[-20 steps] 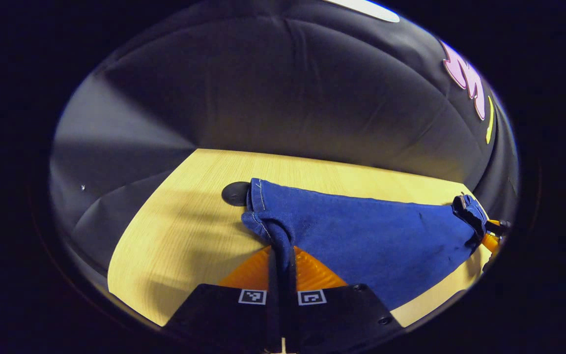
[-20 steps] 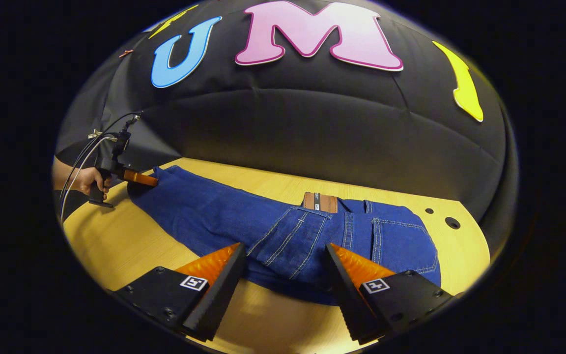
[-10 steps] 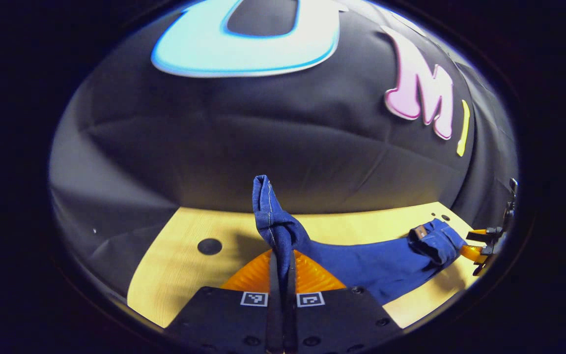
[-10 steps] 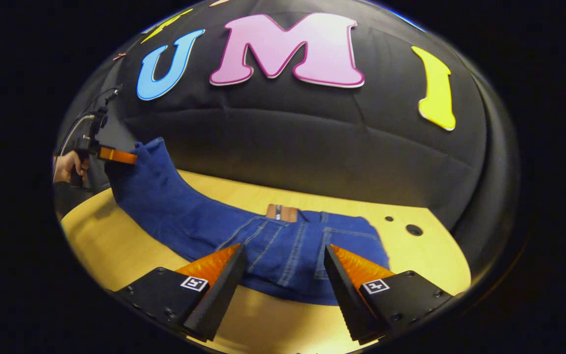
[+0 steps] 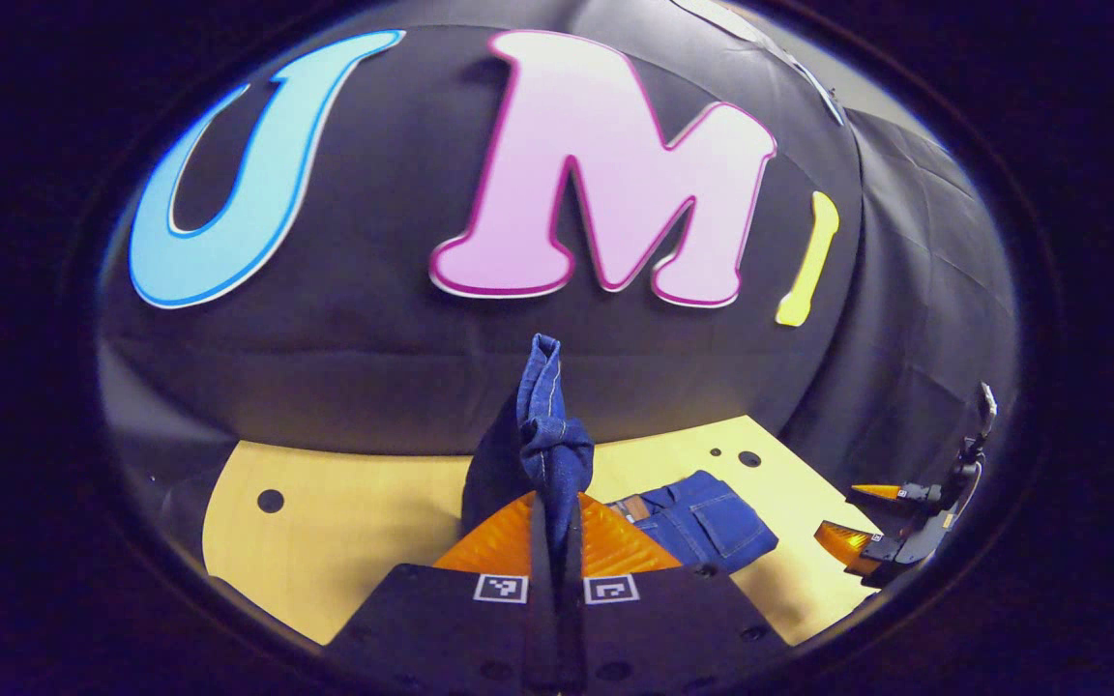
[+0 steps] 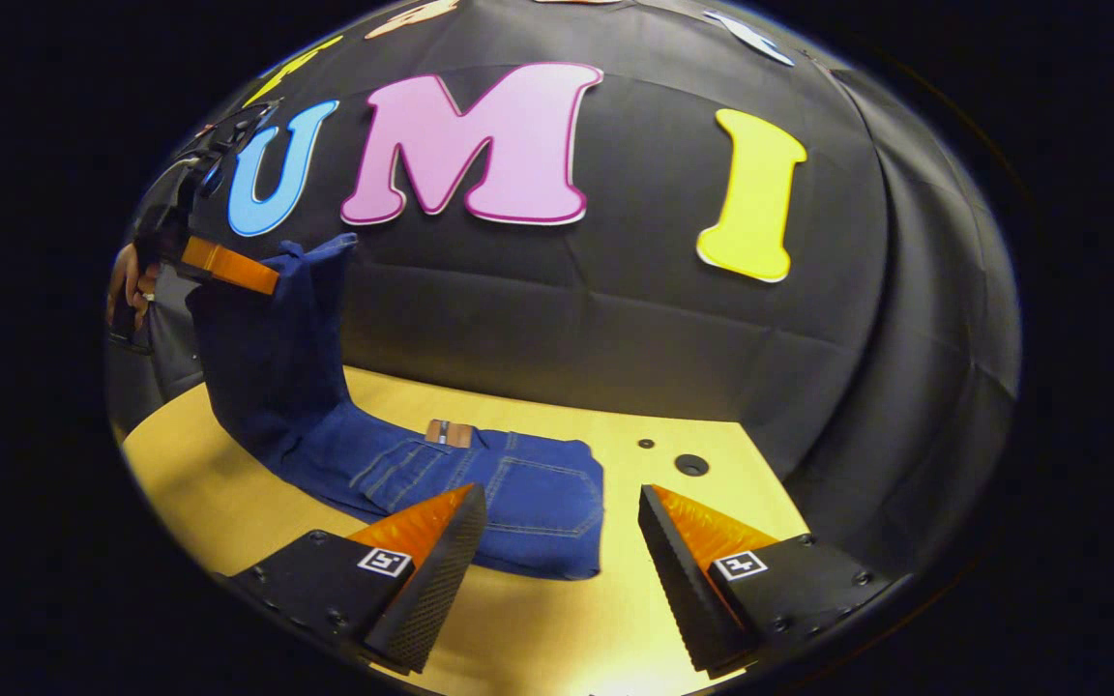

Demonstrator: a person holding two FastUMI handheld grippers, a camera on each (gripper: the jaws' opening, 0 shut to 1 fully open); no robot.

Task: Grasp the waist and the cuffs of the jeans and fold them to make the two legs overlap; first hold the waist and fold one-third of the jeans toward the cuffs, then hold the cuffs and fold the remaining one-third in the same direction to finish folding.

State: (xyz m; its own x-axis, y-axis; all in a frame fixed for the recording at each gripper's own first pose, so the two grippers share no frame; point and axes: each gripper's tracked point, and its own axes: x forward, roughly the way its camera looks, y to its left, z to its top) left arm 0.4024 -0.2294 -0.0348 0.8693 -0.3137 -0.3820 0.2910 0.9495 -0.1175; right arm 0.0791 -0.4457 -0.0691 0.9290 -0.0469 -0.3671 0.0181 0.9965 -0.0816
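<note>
Now our left gripper grips the jeans' cuffs at frame centre, raised off the desk; our right gripper hangs spread wide, jaws released.

pale wood bench, few round dark holes in top. creased black cloth wall wraps behind and to sides. light from above, soft shadows on wood.

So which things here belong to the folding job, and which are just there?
In the job:
- jeans, cuffs lifted
- left gripper, shut on the cuffs
- right gripper, open, off the jeans

Just there:
- table
- hand holding the left gripper
</note>
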